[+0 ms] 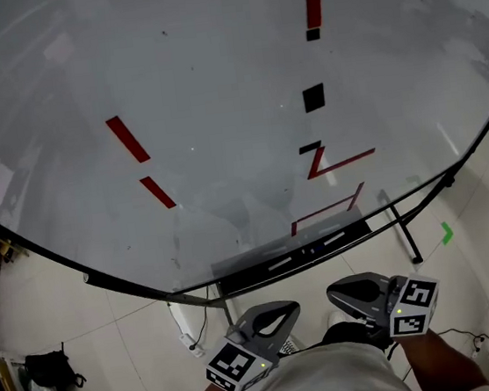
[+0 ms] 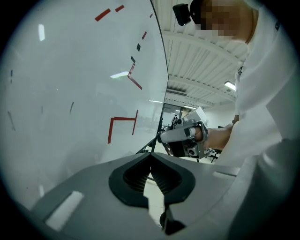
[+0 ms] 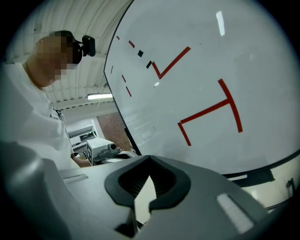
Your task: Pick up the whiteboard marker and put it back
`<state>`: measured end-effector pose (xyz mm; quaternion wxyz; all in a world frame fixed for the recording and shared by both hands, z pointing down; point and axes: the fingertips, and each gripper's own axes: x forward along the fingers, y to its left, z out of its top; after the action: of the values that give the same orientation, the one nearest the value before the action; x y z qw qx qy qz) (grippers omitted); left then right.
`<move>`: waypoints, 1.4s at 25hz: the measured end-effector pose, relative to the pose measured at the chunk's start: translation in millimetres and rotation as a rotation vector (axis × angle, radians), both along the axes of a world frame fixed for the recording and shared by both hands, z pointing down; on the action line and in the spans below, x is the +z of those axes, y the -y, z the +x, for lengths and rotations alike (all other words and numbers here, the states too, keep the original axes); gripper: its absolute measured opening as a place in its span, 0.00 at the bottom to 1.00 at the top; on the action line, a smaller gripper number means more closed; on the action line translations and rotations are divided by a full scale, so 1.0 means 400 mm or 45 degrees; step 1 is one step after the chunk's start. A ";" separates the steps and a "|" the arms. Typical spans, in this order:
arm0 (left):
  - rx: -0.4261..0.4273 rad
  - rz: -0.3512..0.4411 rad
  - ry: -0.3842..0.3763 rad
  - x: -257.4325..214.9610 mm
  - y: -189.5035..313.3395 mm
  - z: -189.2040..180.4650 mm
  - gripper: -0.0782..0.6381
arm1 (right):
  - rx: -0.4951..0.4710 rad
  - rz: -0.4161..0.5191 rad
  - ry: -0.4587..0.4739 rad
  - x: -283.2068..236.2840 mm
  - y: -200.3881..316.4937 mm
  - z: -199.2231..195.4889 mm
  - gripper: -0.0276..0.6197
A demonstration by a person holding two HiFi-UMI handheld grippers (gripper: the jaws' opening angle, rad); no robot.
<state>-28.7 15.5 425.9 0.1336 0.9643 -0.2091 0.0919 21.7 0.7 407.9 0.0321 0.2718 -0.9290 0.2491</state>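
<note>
Whiteboard marker? Too small to tell; only the head view shows pale sticks (image 1: pixel 280 265) on the whiteboard's (image 1: pixel 213 79) bottom-edge tray (image 1: pixel 237 281). Their own views show left gripper (image 2: pixel 150 154) and right gripper (image 3: pixel 150 159) clenched on nothing.

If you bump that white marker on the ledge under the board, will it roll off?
Maybe a little. The marker looks slim and straight and lies flat along the dark ledge, so a bump would probably make it roll. The ledge would likely stop it going far. It looks small, so it is probably light and stiff.

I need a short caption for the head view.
The left gripper and right gripper, shut and empty, before a whiteboard with red lines.
</note>
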 end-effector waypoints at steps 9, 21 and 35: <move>-0.107 -0.023 -0.024 -0.008 -0.093 0.040 0.13 | -0.124 0.054 -0.012 -0.024 -0.112 0.021 0.05; -0.298 0.052 0.110 0.002 -0.303 0.211 0.13 | -0.238 0.000 0.001 0.014 -0.337 0.219 0.05; -0.229 -0.038 0.134 0.023 -0.390 0.253 0.13 | -0.213 -0.016 -0.010 0.048 -0.420 0.240 0.05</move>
<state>72.5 171.6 435.3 0.1445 0.9334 -0.3002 0.1330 117.5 168.8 427.0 0.0581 0.1939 -0.9468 0.2503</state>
